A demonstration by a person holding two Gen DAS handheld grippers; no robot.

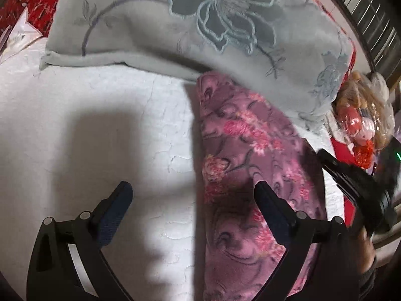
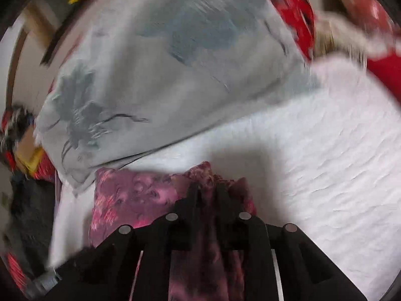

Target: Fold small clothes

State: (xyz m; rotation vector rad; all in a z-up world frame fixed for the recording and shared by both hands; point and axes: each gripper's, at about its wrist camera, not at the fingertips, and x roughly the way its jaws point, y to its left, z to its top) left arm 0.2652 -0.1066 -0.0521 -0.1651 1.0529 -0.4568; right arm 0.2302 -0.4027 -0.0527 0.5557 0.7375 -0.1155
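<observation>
Right gripper pinched on purple floral garment

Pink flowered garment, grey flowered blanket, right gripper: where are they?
Pink flowered garment (image 1: 250, 150), left wrist view, its middle.
Grey flowered blanket (image 1: 155, 32), left wrist view, plain upper part.
Right gripper (image 2: 206, 193), right wrist view, between fingertips.

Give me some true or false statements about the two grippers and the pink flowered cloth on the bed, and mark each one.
1. The right gripper is closed on the pink flowered cloth. True.
2. The left gripper is clamped on the cloth. False: its jaws stand wide open with nothing pressed between them.
3. A grey blanket with a flower pattern lies beyond the cloth. True.
4. The cloth lies on a red sheet. False: it lies on a white sheet.
5. The cloth is plain pink. False: it has a flower print.
</observation>
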